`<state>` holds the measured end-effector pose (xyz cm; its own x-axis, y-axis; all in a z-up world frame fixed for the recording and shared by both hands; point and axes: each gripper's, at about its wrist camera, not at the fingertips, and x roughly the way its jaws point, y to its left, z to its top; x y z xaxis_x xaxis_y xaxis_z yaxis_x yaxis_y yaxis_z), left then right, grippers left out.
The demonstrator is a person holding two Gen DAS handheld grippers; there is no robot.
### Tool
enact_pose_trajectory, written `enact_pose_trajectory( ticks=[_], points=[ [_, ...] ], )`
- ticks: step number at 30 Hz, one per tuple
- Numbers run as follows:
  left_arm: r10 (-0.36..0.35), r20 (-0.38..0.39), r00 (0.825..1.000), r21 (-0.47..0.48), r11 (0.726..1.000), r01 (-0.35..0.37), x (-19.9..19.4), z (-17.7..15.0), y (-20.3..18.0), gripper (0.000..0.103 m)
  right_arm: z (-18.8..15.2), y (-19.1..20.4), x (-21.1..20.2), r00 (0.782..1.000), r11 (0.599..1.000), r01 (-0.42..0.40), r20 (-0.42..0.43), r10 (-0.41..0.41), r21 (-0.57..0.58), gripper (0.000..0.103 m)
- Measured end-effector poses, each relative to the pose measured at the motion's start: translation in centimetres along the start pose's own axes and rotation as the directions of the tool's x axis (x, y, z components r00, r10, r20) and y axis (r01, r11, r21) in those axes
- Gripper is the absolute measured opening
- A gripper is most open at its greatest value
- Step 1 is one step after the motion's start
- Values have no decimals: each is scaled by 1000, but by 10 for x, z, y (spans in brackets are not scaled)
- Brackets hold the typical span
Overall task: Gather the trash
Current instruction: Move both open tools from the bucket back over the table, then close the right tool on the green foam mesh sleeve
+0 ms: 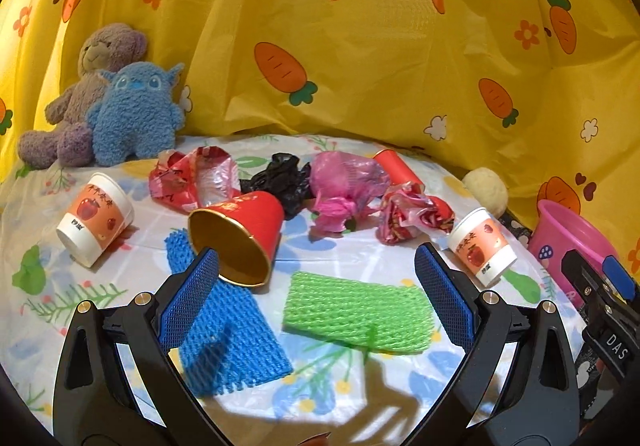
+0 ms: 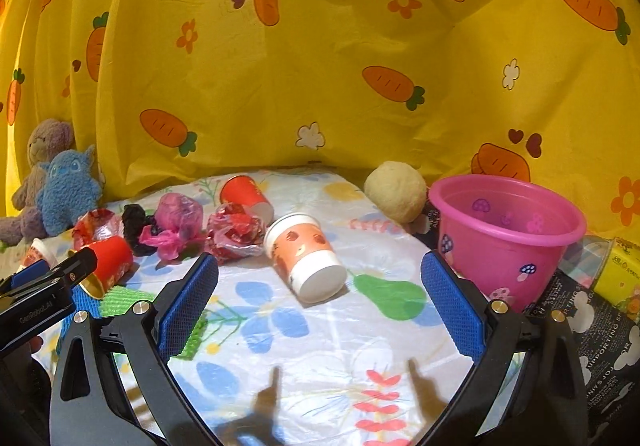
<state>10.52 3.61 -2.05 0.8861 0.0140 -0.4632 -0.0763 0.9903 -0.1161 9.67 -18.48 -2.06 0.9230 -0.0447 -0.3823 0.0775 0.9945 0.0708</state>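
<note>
Pink bucket (image 2: 506,234) looks empty, so you're just starting.
Both grippers, left (image 1: 316,286) and right (image 2: 320,286), are spread wide, holding nothing; I'd grab the paper cup (image 2: 306,256) first.

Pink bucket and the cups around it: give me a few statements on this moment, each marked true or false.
1. The pink bucket stands upright. True.
2. The left gripper grips the green net. False: its jaws are open and the net lies flat on the table.
3. The apple cup lies on its side in front of the right gripper. True.
4. The red cup stands upright. False: it is tipped over, its gold inside showing.
5. Trash fills the bucket. False: none shows inside.
</note>
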Motion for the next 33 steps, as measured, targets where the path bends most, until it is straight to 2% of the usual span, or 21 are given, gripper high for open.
enact_pose_trajectory(
  ticks=[5, 15, 18, 24, 25, 26, 29, 33],
  points=[
    [33, -11, 999, -46, 998, -33, 3, -2, 25, 96, -12, 24, 8, 998, 998, -53, -46, 51, -38, 97],
    [117, 40, 992, -103, 988, -112, -9, 7, 59, 96, -25, 73, 35, 975, 980, -166, -164, 146, -113, 97],
    [130, 42, 991, -123, 985, -124, -9, 8, 69, 96, -28, 83, 52, 956, 975, -200, -240, 171, -101, 97],
    [134, 46, 990, -125, 984, -127, -11, 8, 75, 96, -31, 93, 75, 918, 974, -212, -357, 173, -74, 90],
    [135, 46, 990, -126, 984, -128, -11, 8, 75, 96, -33, 94, 77, 913, 974, -212, -371, 169, -78, 87],
    [134, 45, 990, -127, 984, -127, -11, 8, 76, 96, -34, 95, 80, 907, 974, -213, -387, 166, -82, 79],
    [128, 38, 991, -131, 984, -122, -8, 8, 79, 96, -38, 96, 86, 889, 971, -225, -425, 168, -87, 68],
    [121, 30, 992, -136, 984, -116, -6, 7, 82, 96, -39, 98, 90, 871, 963, -257, -452, 194, -81, 57]
  ],
)
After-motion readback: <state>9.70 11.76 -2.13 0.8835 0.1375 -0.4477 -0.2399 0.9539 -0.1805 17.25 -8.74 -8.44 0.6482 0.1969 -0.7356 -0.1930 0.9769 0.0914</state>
